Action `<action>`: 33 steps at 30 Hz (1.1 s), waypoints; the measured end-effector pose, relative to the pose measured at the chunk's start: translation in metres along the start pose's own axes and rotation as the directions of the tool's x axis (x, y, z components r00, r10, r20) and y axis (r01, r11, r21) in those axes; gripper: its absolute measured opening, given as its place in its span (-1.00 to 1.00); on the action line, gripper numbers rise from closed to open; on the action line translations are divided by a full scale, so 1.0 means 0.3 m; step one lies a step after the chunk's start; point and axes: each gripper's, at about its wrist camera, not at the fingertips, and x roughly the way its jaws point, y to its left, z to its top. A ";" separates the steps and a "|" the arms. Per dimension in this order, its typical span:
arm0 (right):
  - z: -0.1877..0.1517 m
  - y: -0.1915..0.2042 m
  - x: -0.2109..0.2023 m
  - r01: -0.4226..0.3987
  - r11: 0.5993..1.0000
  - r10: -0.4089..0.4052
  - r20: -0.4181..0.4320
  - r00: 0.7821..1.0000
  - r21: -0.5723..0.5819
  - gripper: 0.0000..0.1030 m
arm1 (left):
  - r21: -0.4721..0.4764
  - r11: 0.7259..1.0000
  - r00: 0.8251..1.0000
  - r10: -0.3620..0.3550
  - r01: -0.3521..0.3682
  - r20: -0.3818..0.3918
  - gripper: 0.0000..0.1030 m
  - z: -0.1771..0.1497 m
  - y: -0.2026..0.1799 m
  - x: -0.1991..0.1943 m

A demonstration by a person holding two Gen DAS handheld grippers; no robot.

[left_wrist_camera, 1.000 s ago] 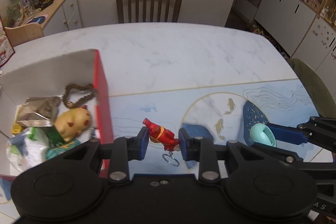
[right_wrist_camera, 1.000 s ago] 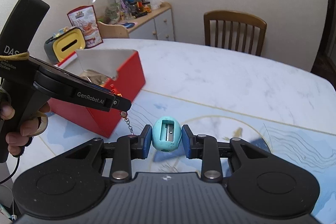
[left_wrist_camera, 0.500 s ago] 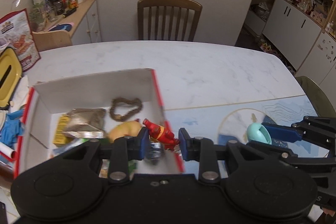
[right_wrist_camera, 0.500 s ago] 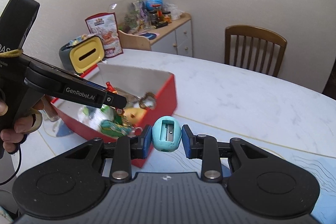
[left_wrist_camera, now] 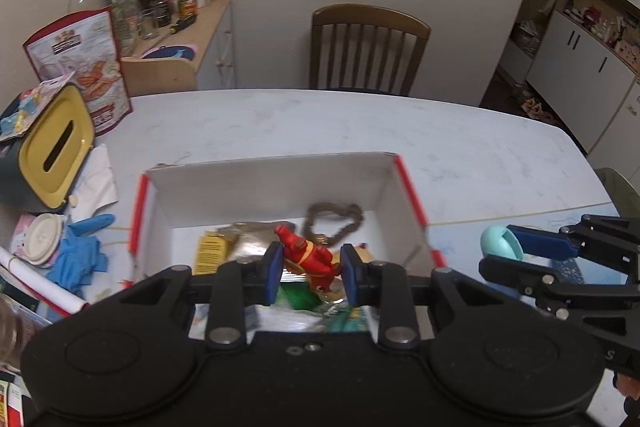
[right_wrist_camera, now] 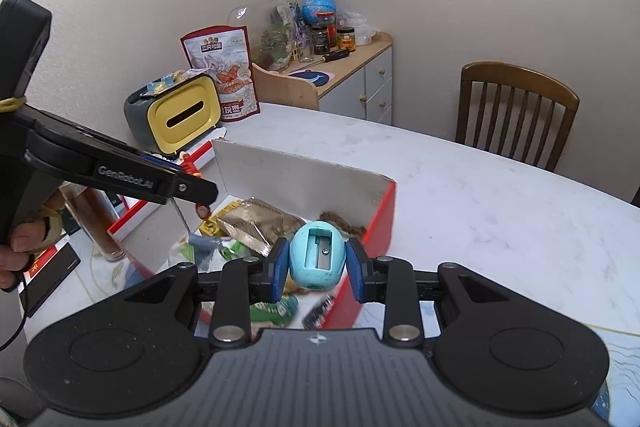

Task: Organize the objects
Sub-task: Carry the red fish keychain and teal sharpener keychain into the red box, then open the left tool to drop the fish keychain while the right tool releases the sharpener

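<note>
My left gripper [left_wrist_camera: 309, 271] is shut on a red toy keychain [left_wrist_camera: 307, 257] and hangs over the middle of the red box [left_wrist_camera: 412, 199], which has white inner walls. In the box lie a brown bead bracelet [left_wrist_camera: 334, 221], a foil packet [left_wrist_camera: 244, 239], a yellow card and green items. My right gripper [right_wrist_camera: 318, 269] is shut on a light blue egg-shaped pencil sharpener [right_wrist_camera: 317, 254], held above the box's near right corner [right_wrist_camera: 386, 215]. In the left wrist view the sharpener [left_wrist_camera: 496, 243] sits just right of the box. The left gripper [right_wrist_camera: 196, 189] shows from the side in the right wrist view.
Left of the box stand a yellow-lidded grey tissue holder [left_wrist_camera: 52, 147], a snack bag [left_wrist_camera: 80, 63], a blue glove [left_wrist_camera: 78, 255] and a white cup [left_wrist_camera: 42, 239]. A wooden chair [left_wrist_camera: 368, 51] stands behind the marble table [left_wrist_camera: 320, 127]; a cluttered cabinet [right_wrist_camera: 332, 75] sits by the wall.
Both grippers have swung left with their loads. The left one went from beside the box's right wall to over its inside; the right one came from the blue mat to the box's corner.
</note>
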 end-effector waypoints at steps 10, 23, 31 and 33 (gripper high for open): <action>0.049 0.065 0.185 0.015 0.999 -0.017 -0.046 0.999 -0.040 -0.42 | -0.013 0.999 0.998 0.040 -0.041 -0.052 -0.44 -0.013 0.138 0.077; 0.041 0.116 0.427 0.053 0.997 -0.061 -0.135 0.989 -0.060 -0.42 | -0.001 0.998 0.985 0.054 -0.055 -0.164 -0.44 -0.092 0.224 0.207; 0.049 0.128 0.546 0.072 0.995 -0.083 -0.190 0.978 -0.067 -0.42 | 0.026 0.998 0.981 0.056 -0.052 -0.185 -0.44 -0.122 0.220 0.247; 0.043 0.125 0.570 0.072 0.996 -0.083 -0.209 0.974 -0.059 -0.42 | 0.031 0.998 0.981 0.054 -0.049 -0.185 -0.44 -0.123 0.221 0.253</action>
